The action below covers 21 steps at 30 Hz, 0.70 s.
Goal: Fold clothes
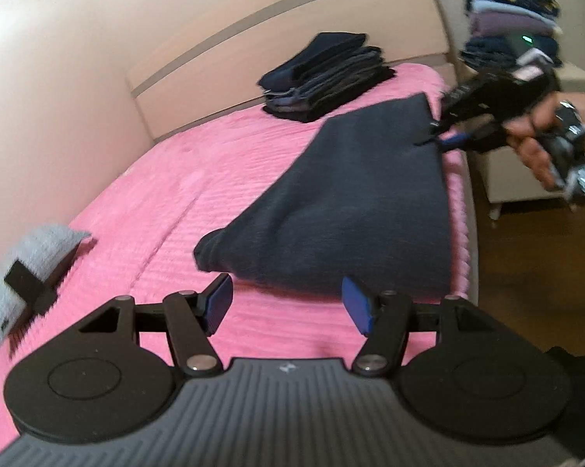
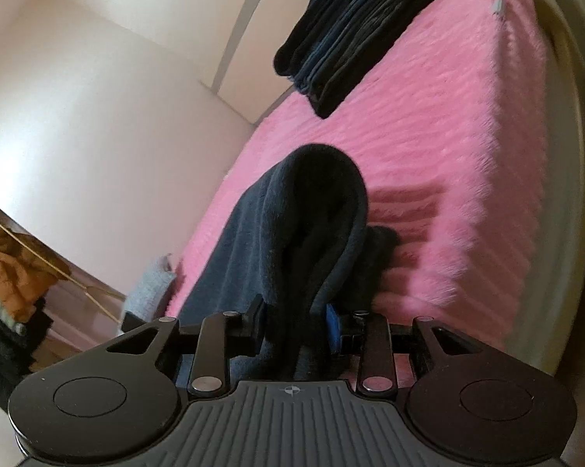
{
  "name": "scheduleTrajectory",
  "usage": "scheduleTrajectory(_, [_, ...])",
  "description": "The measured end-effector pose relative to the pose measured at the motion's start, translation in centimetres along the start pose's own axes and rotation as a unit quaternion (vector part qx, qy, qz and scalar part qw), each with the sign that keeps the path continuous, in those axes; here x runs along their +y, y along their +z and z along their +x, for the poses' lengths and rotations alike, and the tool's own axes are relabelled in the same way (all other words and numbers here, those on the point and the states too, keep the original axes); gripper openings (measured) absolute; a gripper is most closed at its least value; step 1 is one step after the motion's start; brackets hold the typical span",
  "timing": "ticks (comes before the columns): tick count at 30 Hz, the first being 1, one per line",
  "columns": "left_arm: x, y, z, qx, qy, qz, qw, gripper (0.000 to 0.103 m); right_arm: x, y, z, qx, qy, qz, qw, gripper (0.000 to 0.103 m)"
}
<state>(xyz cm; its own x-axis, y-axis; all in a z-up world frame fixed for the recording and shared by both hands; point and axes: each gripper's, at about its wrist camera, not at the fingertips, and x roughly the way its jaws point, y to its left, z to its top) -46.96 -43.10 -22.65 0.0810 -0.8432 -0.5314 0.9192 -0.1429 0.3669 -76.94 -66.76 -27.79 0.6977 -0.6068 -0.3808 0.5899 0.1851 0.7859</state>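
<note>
Pink ribbed bedspread [image 1: 183,179] covers the bed from the pale wall to the near edge, and on it, toward four o'clock of the bed as the left camera looks at it, lies the dark navy garment [image 1: 343,210] being folded. It looks like thick fleece or sweatshirt cloth, matte and a little fuzzy, already doubled into a long slab with a rounded fold at its near left corner. I would judge it soft and limp, fairly light but bulky, not slippery; it should sag wherever it is not supported, so a hold at a corner or along a doubled edge suits it better than a pinch in the middle. The right gripper [image 2: 294,327] has its fingers closed on a bunched edge of that cloth, which rises in a hump just ahead of them; from the left view this same tool sits at the garment's far right corner, about two o'clock. The left gripper [image 1: 286,303] hovers at the near edge with its blue-padded fingers [image 1: 218,303] spread wide and nothing between them. Behind, at twelve o'clock, a stack of folded dark clothes [image 1: 327,78] rests near the headboard [image 1: 292,27], a grey item [image 1: 32,268] lies at nine o'clock, and another pile [image 1: 510,15] stands off the bed at one o'clock.
</note>
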Motion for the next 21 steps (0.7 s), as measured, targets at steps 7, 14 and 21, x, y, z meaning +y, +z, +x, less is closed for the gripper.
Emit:
scheduleTrajectory(7, [2.0,0.9,2.9,0.015,-0.008,-0.052,0.9985,0.059,0.9,0.4,-1.5,-0.006,-0.017,-0.020,1.000,0.033])
scheduleTrajectory(14, [3.8,2.8,8.6,0.029,-0.033,-0.116,0.9923,0.052,1.1,2.6,-3.0,-0.040,-0.020,-0.052,0.998,0.034])
scheduleTrajectory(21, [5.9,3.3,14.8,0.076,-0.036,-0.156,0.9842,0.043,3.5,4.9,-1.7,-0.053,0.010,-0.161,0.985,0.034])
